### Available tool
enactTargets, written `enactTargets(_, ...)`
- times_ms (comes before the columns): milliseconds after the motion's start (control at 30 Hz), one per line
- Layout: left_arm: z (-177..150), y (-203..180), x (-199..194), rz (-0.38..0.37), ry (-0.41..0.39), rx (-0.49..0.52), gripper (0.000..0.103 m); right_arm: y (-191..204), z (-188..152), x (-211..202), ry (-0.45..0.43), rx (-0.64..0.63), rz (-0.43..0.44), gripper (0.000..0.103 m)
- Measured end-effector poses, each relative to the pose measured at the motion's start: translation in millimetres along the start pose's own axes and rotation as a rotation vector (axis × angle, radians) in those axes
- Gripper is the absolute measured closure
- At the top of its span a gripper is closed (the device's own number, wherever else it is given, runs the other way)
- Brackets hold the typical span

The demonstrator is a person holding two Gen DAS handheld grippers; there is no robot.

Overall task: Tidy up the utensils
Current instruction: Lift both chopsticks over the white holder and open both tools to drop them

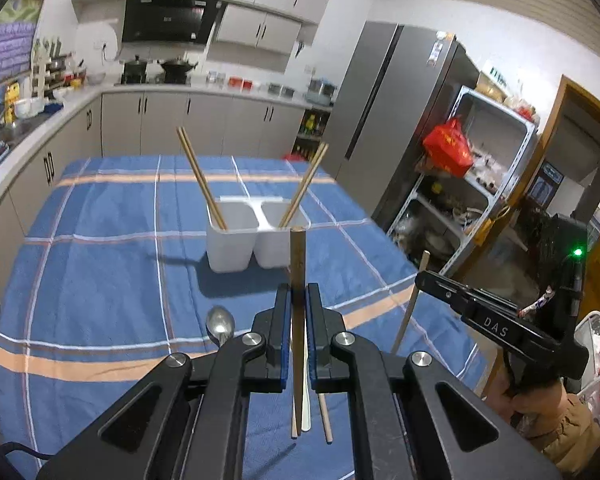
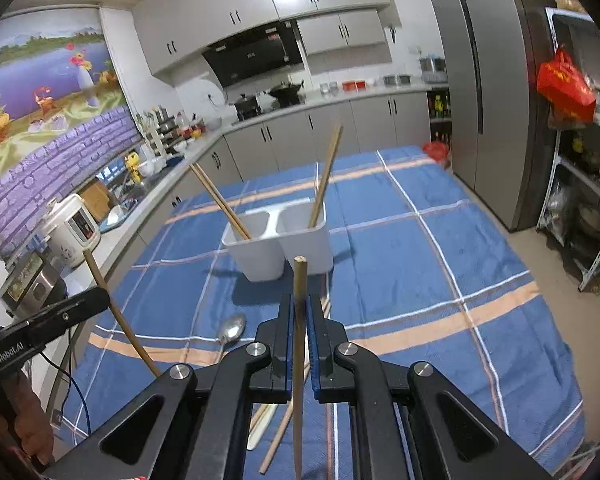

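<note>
A white two-compartment holder (image 1: 256, 240) (image 2: 280, 244) stands on the blue checked tablecloth (image 1: 100, 260), with chopsticks leaning in each compartment (image 1: 200, 178) (image 1: 305, 186). My left gripper (image 1: 299, 292) is shut on a wooden chopstick (image 1: 298, 256), held upright above the cloth in front of the holder. My right gripper (image 2: 299, 304) is shut on another chopstick (image 2: 300, 280), also upright. A metal spoon (image 1: 220, 326) (image 2: 231, 330), loose chopsticks (image 2: 276, 436) and a white utensil (image 1: 306, 400) lie on the cloth below the grippers.
Kitchen counters (image 1: 32, 128) run along the left and back. A grey fridge (image 1: 384, 120) and a metal shelf rack (image 1: 472, 184) stand to the right of the table. The right gripper shows at the right of the left wrist view (image 1: 500, 320).
</note>
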State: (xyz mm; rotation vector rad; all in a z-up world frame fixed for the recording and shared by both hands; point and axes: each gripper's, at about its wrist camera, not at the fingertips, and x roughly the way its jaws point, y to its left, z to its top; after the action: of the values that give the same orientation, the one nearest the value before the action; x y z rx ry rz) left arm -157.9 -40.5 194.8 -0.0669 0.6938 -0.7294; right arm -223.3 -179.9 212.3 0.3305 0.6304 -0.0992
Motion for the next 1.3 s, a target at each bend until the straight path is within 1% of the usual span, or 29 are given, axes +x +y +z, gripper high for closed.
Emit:
enactTargets(100,7.0,-0.1,-11.7,0.007,-0.035,0.007,0.097,5.4,7.3,-10.0,-0.03,-0.017,-0.001,0.097)
enactTargets(233,16.4,2.8,-17.7,0.009,-0.063,0.004,0.097,11.0,21.8,-15.9,-0.068,-0.046,-0.008,0.097)
enactTargets(433,48.8,11.1,-13.8,0.039,-0.114,-0.014,0.097,19.4,61.7,-15.1,-0.135,-0.081,-0.004,0.097)
enactTargets(533,71.8,16.4,-6.3,0.064,-0.148,-0.029,0.097,23.0,89.0,-10.9,-0.167,-0.097,0.021,0.097)
enactTargets(600,91.5,19.8,1.5,0.094,-0.176,-0.04,0.097,22.0,109.0,-4.9,-0.187,-0.101,0.046,0.097)
enactTargets(700,120.2,23.3,15.3,0.117,-0.207,-0.05,0.097,18.9,138.4,4.7,-0.218,-0.099,0.075,0.097)
enactTargets(800,146.0,24.0,33.5,0.149,-0.231,-0.044,0.097,16.3,164.8,20.6,-0.238,-0.111,0.08,0.097)
enactTargets(867,162.6,25.2,52.2,0.165,-0.234,-0.035,0.097,13.7,176.1,34.1,-0.232,-0.112,0.077,0.097)
enactTargets(933,173.0,24.6,69.6,0.188,-0.225,-0.023,0.097,5.4,184.5,60.4,-0.193,-0.101,0.073,0.097)
enactTargets(1033,182.4,32.3,118.4,0.219,-0.143,-0.014,0.097,-12.1,187.3,104.0,-0.104,-0.059,0.075,0.097)
enactTargets(1100,180.2,36.6,145.3,0.237,-0.086,-0.011,0.097,-26.9,182.8,134.0,-0.043,-0.017,0.076,0.097)
enactTargets(1200,174.0,41.3,175.9,0.259,-0.023,-0.003,0.097,-43.6,177.3,161.7,0.01,0.019,0.077,0.097)
enactTargets(1300,169.3,44.2,190.7,0.259,0.009,-0.006,0.096,-51.8,174.8,176.2,0.038,0.03,0.074,0.096)
